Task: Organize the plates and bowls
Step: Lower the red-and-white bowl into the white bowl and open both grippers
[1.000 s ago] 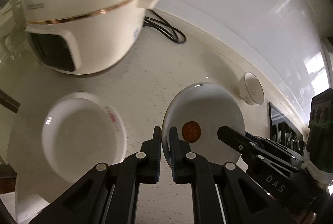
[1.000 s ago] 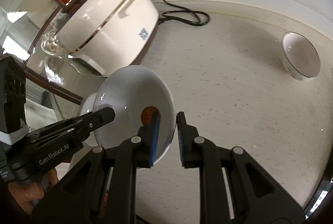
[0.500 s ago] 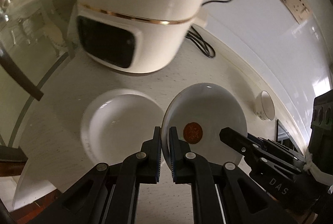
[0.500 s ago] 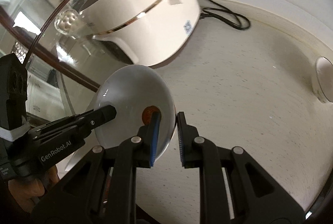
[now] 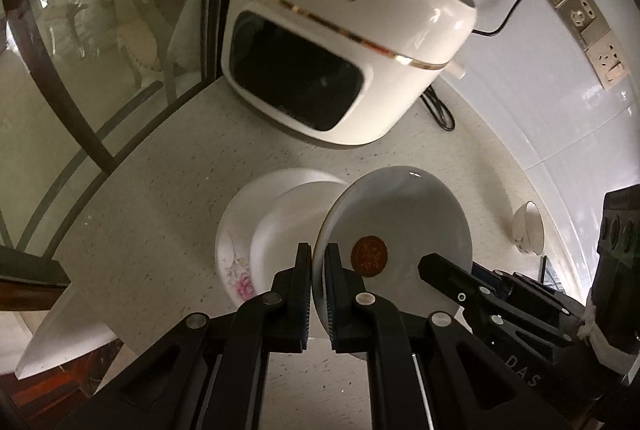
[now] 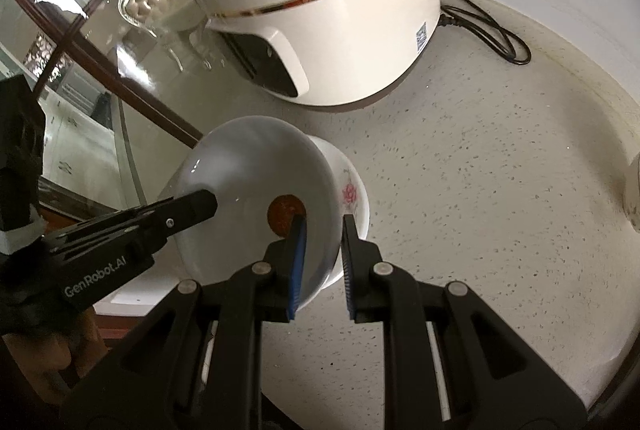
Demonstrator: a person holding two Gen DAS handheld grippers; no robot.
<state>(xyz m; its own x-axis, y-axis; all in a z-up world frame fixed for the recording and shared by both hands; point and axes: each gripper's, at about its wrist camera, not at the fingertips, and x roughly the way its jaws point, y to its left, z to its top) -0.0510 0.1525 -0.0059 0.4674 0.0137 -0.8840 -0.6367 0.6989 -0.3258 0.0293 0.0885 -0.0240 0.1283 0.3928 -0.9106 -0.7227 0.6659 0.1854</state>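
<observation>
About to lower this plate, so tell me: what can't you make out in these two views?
- Flowered plate: mostly hidden behind the held plate in both views; whether they touch is unclear.
- Right tongs: straddle the held plate's rim, but clamping cannot be told, right wrist view.
- Small bowl: cut off by the right wrist view's edge; tiny in the left.

The held plate (image 5: 404,218) hides much of the floral plate (image 5: 240,250) beneath, a small bowl (image 6: 632,194) is cut by the right-wrist view's edge, and the glass reflections stay unreadable
</observation>
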